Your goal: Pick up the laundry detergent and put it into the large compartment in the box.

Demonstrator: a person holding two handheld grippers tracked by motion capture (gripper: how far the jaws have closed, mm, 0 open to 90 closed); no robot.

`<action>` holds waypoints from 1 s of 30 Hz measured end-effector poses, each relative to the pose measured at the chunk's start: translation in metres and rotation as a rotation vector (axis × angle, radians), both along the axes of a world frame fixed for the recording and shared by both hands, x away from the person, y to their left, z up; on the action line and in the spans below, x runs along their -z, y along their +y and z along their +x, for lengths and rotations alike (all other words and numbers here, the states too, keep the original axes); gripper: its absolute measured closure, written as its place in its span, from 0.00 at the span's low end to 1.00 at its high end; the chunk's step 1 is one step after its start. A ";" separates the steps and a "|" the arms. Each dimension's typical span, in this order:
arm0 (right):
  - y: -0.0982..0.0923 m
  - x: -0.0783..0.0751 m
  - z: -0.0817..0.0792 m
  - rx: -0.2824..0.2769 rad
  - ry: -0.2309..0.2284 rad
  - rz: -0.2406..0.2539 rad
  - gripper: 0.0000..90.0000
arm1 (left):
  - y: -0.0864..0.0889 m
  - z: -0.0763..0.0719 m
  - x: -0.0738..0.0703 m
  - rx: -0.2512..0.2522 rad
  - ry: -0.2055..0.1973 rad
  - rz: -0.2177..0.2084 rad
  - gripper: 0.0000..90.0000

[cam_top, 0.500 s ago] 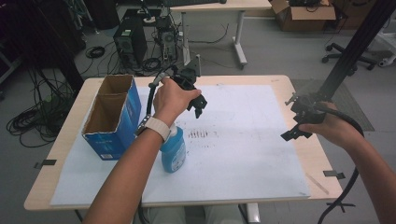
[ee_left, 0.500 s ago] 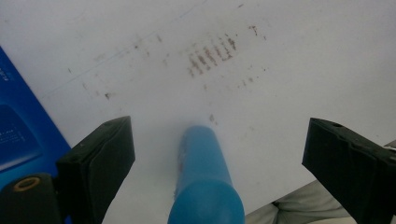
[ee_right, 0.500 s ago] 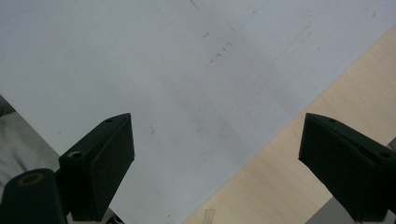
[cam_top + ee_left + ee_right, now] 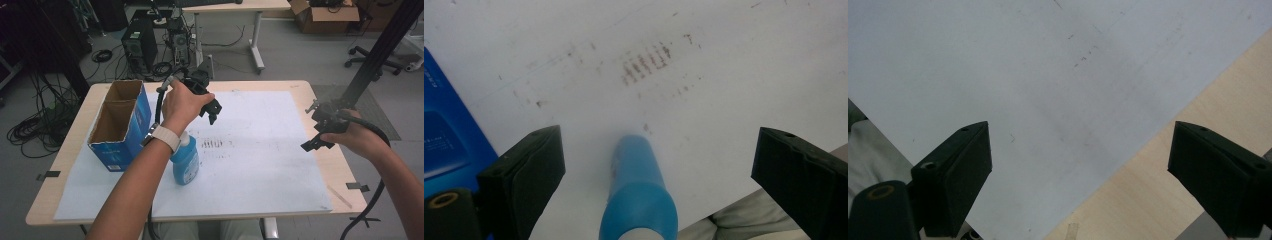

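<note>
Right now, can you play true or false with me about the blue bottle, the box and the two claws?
1. The blue bottle stands upright on the white sheet. True.
2. The left claw is squeezing the bottle. False: its jaws are wide apart above the bottle and touch nothing.
3. The blue cardboard box is open at the top. True.
4. The right claw is holding a pen. False: it is open with nothing between its jaws.
5. The bottle stands inside the box. False: it stands beside the box, on the sheet.
</note>
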State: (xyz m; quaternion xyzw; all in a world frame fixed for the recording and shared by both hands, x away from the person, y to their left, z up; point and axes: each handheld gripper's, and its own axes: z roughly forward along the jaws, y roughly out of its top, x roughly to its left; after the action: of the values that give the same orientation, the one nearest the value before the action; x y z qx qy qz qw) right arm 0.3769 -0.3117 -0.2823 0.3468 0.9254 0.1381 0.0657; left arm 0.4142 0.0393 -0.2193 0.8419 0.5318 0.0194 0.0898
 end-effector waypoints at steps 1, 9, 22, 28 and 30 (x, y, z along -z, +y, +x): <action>0.000 0.000 0.000 0.002 0.001 -0.001 0.12 | 0.000 0.000 -0.001 0.002 0.001 0.000 0.08; 0.001 -0.003 -0.003 0.001 -0.008 -0.002 0.12 | 0.000 -0.008 -0.008 0.012 -0.006 0.017 0.05; 0.003 -0.004 -0.007 -0.011 -0.014 0.000 0.12 | 0.005 -0.023 -0.020 -0.017 -0.021 0.036 0.07; 0.001 -0.004 -0.008 -0.010 -0.021 0.007 0.12 | 0.006 -0.027 -0.019 -0.018 -0.023 0.048 0.05; 0.001 -0.004 -0.008 -0.009 -0.021 0.005 0.12 | 0.008 -0.029 -0.019 -0.017 -0.025 0.045 0.05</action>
State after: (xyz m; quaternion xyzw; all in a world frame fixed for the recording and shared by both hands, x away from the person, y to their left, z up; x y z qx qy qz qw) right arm 0.3693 -0.3105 -0.2785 0.3413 0.9259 0.1442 0.0739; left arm 0.3848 0.0469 -0.1998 0.8387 0.5373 0.0427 0.0775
